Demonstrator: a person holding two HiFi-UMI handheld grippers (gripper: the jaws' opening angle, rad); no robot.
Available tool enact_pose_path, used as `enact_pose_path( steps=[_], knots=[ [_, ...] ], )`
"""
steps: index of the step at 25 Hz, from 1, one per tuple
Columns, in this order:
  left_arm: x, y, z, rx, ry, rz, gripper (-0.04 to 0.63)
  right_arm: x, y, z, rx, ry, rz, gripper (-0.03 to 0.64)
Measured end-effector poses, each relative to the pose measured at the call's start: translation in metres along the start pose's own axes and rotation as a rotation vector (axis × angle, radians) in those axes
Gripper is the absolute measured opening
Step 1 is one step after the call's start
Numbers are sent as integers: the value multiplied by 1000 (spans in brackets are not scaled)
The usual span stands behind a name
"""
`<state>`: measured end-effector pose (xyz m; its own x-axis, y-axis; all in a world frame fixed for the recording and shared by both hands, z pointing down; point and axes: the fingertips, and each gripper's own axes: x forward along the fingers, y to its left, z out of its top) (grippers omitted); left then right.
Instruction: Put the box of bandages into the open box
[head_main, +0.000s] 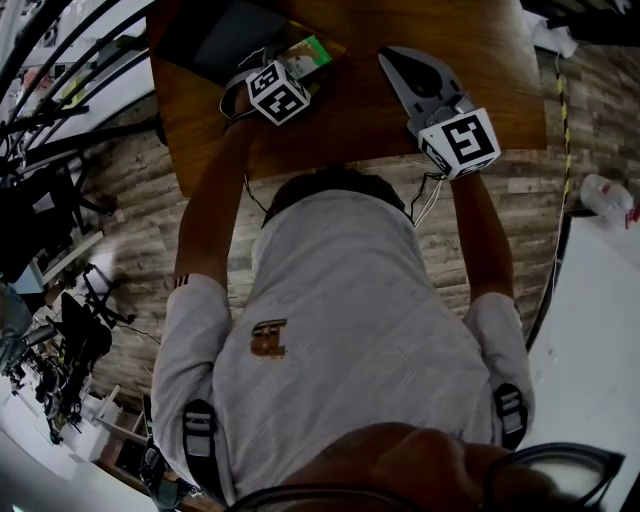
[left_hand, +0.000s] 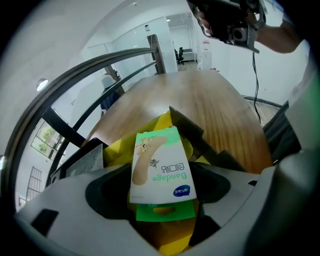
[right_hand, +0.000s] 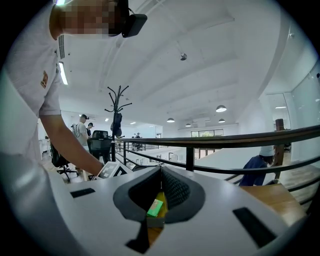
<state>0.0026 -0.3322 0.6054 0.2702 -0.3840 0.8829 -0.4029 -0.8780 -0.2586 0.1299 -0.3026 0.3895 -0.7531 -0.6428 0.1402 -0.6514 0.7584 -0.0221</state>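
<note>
Where: the white and green cardboard box of bandages (left_hand: 156, 150) sat pinched by its side edges in the left tongs (left_hand: 160, 167), held over the open dark box with yellow lining (left_hand: 186, 129)
Handling: probably light, thin-walled and easy to crush; a gentle hold on the stiffer edges near the green tab end suits it
Other side: the right tongs (right_hand: 161, 170) were closed together on nothing, over the table
Surface: smooth brown wooden table (left_hand: 210, 105), likely slick
Room: bright white hall, black railing (right_hand: 225, 140), plank floor (head_main: 130, 190)

Bandage box (left_hand: 160, 165) — glossy card, table (left_hand: 215, 110) — smooth wood
</note>
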Motion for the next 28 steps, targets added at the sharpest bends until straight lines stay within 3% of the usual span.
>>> enact_pose_path(
  steps=[6, 22, 28],
  knots=[
    [2, 2, -2, 14, 24, -2, 394, -1, -6, -1, 12, 1, -12, 34],
    [8, -5, -3, -4, 107, -110, 394, -12, -20, -8, 32, -12, -45, 33],
    [6, -8, 2, -8, 97, -123, 396, -17, -28, -8, 26, -8, -50, 34]
  ],
)
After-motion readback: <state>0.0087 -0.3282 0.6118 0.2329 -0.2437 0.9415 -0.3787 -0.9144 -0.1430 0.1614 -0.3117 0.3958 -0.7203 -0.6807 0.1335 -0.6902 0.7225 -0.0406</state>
